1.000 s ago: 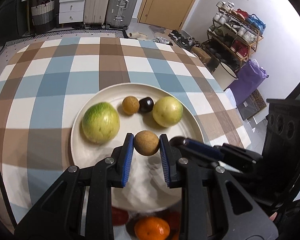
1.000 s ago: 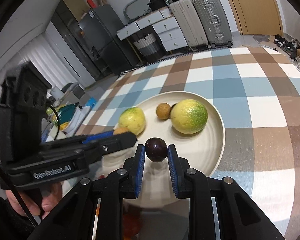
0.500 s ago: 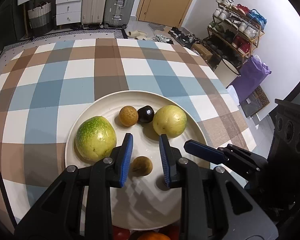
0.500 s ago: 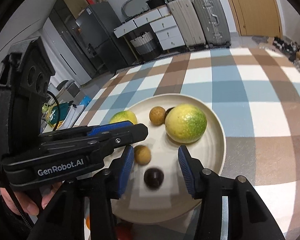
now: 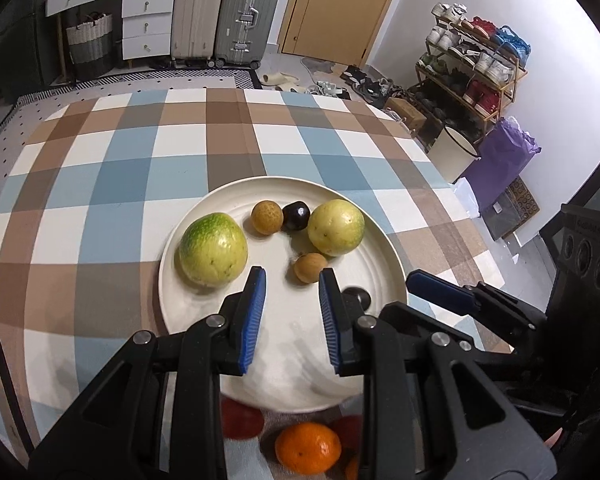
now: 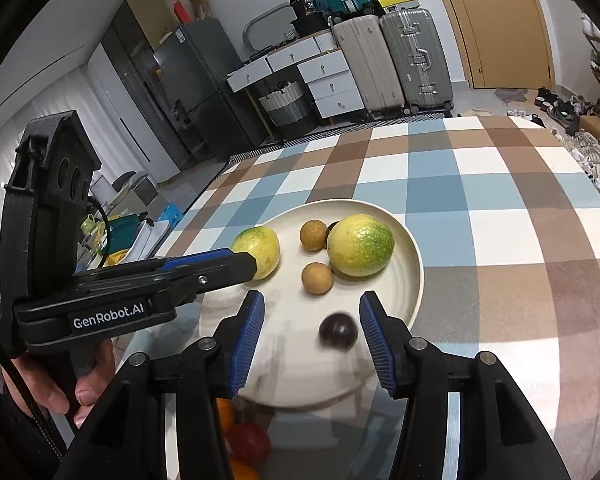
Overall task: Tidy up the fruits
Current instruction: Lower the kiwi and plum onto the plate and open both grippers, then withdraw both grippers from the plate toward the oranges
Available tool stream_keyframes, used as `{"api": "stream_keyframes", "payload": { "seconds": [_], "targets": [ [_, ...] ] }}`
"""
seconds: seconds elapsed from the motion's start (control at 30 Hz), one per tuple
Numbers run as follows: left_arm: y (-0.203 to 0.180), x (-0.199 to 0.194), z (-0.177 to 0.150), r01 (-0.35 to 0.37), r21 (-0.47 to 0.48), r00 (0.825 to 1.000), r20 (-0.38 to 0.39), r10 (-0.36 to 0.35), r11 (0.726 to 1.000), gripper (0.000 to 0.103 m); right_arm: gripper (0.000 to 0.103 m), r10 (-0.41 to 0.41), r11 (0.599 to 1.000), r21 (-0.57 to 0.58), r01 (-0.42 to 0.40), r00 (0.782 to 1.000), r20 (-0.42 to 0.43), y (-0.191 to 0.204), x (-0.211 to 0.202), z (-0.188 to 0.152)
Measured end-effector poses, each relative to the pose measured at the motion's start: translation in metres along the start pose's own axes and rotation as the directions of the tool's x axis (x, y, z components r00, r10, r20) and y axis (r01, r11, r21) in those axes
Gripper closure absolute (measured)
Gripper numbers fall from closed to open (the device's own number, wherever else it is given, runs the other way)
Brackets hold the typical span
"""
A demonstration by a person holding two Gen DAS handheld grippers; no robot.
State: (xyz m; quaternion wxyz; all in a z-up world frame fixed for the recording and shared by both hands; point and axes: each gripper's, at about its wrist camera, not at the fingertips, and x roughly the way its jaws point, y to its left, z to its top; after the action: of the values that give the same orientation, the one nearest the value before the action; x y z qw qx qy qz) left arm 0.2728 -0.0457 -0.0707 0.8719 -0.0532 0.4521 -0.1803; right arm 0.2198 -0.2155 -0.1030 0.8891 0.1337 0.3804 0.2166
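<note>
One orange (image 5: 308, 453) lies nearest, just beneath the empty left gripper (image 5: 292, 276), which is closed to a narrow gap, while further ahead the right gripper (image 6: 312, 304), its jaws just opened wider, straddles the released dark plum (image 6: 338, 331) on the plate (image 6: 418, 276).

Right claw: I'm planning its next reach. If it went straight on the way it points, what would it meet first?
Likely the dark round fruit lying loose on the plate between the open right claw; depth is uncertain.
</note>
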Motion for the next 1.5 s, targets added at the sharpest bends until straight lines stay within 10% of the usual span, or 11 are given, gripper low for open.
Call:
{"api": "stream_keyframes", "payload": {
  "seconds": [0.67,1.1,1.5],
  "targets": [
    [-0.029,-0.078,-0.076,-0.11,0.053,0.99,0.1,0.104,0.992,0.076,0.033,-0.024,0.994,-0.101,0.035,0.994,0.109,0.044,-0.063,-0.041],
    [-0.021,-0.122,-0.146,-0.203,-0.001,0.966,0.161,0.201,0.979,0.028,0.022,-0.034,0.992,-0.117,0.054,0.985,0.168,0.061,-0.097,-0.087],
    [-0.01,-0.124,-0.18,-0.264,-0.018,0.952,0.157,0.264,0.964,0.012,0.016,-0.033,0.99,-0.132,0.054,0.987,0.156,0.068,-0.101,-0.118]
  ]
}}
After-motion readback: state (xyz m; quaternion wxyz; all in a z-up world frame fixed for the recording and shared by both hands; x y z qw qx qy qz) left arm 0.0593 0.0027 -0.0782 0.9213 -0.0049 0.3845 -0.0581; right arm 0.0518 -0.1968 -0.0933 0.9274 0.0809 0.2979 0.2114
